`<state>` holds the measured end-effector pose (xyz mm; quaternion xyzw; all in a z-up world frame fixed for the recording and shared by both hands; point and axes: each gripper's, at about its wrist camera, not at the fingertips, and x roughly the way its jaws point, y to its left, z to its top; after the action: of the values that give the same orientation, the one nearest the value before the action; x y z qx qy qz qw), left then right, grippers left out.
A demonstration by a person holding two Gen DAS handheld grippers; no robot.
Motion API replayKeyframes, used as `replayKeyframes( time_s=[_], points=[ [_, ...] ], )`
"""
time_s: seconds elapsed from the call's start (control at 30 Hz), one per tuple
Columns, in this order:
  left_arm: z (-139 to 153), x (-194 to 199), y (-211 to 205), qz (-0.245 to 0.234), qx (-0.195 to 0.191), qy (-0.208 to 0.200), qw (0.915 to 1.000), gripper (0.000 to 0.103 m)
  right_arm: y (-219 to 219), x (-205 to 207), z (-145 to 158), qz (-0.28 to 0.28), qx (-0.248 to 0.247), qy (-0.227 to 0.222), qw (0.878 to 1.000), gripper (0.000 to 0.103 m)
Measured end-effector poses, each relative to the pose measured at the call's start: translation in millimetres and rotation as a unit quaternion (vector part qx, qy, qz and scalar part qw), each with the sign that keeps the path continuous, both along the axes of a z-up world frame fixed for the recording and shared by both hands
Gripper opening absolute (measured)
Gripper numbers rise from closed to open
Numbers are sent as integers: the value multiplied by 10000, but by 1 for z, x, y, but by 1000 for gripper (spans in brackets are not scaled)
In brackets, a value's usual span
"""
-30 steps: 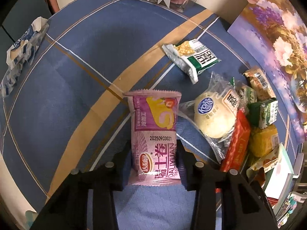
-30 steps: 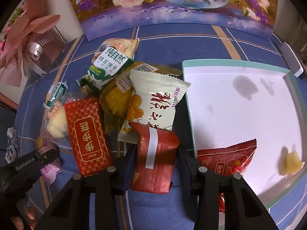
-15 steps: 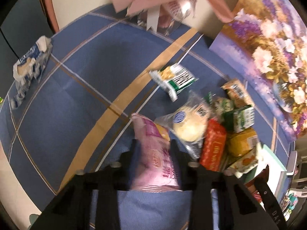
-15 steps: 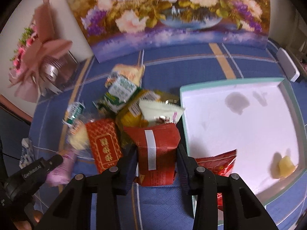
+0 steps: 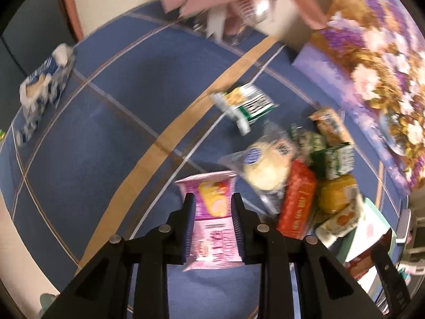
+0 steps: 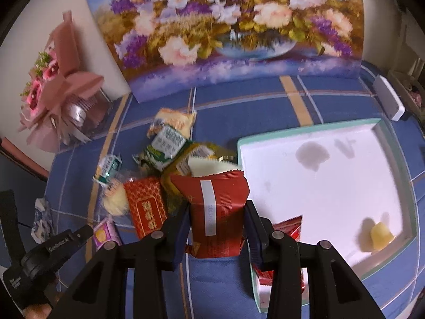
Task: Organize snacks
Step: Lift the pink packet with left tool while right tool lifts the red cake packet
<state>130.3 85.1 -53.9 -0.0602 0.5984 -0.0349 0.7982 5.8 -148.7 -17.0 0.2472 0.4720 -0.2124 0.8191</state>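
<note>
My left gripper (image 5: 211, 202) is shut on a pink snack packet (image 5: 212, 220), held clear of the blue tablecloth. My right gripper (image 6: 216, 207) is shut on a dark red snack packet (image 6: 216, 212), lifted above the pile. The pile of snacks (image 6: 164, 159) lies left of a white tray (image 6: 332, 183) with a mint green rim; in it lie a red packet (image 6: 289, 228) at the near left corner and a small yellow piece (image 6: 379, 235). In the right wrist view the left gripper (image 6: 90, 230) shows at the lower left with the pink packet (image 6: 105, 235).
A flower painting (image 6: 225, 32) leans against the wall behind the pile. A pink bouquet (image 6: 55, 90) stands at the far left. A blue and white packet (image 5: 42, 93) lies apart on the cloth at the left. A white box (image 6: 389, 101) sits beyond the tray.
Both grippers have risen with their packets: the pink one and the dark red one have come up off the cloth and the pile, and the table looks farther away.
</note>
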Motion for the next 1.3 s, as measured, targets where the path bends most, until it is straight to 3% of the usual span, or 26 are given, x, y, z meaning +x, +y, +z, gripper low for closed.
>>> replayKeyframes(
  time_s=[0.23,0.33,0.6,0.77,1.13,1.3],
  points=[
    [-28,3,-5,-55,189,344,9992,44,7,7,-29,164,183,429,9988,41],
    [-34,2,-10,-140,171,405,9989,45,6,7,-39,169,267,570,9979,41],
    [-56,2,-20,-228,291,632,9973,46,6,8,-51,222,284,719,9968,41],
    [-57,1,-21,-286,336,544,9975,41,7,12,-59,261,323,818,9958,41],
    [-54,7,-20,-325,229,608,9974,41,25,21,-67,560,-182,1061,9926,42],
    [-54,2,-27,-364,252,608,9972,41,25,21,-65,613,178,1014,9928,42]
  ],
)
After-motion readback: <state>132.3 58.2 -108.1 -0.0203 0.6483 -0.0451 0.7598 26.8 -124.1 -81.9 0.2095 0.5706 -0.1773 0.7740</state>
